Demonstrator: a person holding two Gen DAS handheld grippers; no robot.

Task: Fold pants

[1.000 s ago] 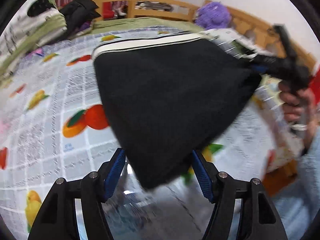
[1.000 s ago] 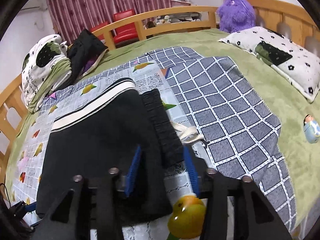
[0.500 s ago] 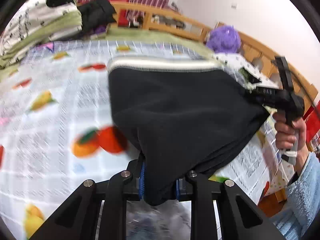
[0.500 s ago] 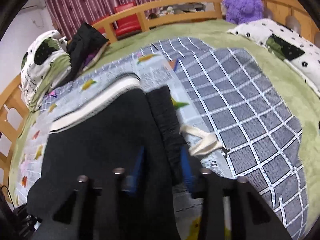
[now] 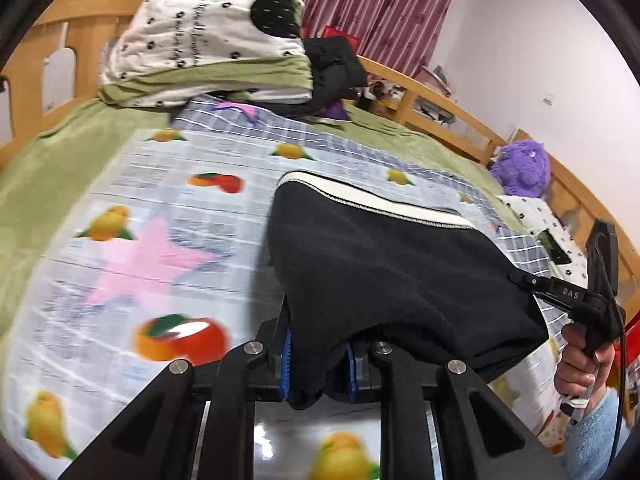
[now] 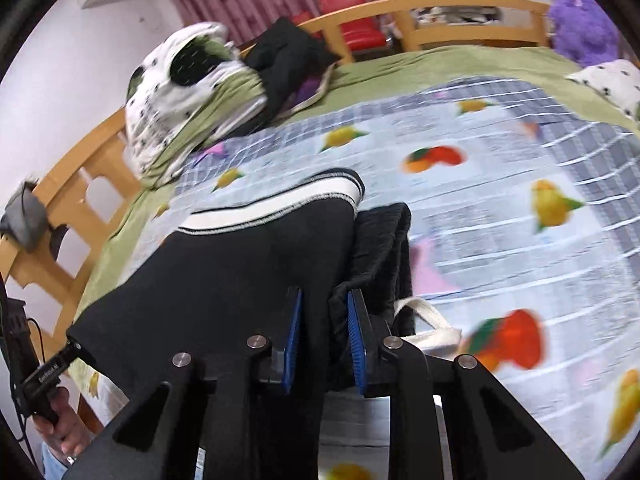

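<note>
Both claws — left (image 5: 318, 364), right (image 6: 324, 344) — clamp the black pants (image 5: 392, 272), lifted between them.

The pants (image 5: 384, 272) span between my left gripper (image 5: 318, 364) and my right gripper (image 6: 324, 344), above the bed (image 5: 60, 160); the bedding pile (image 5: 208, 36) sits at its far corner.
</note>
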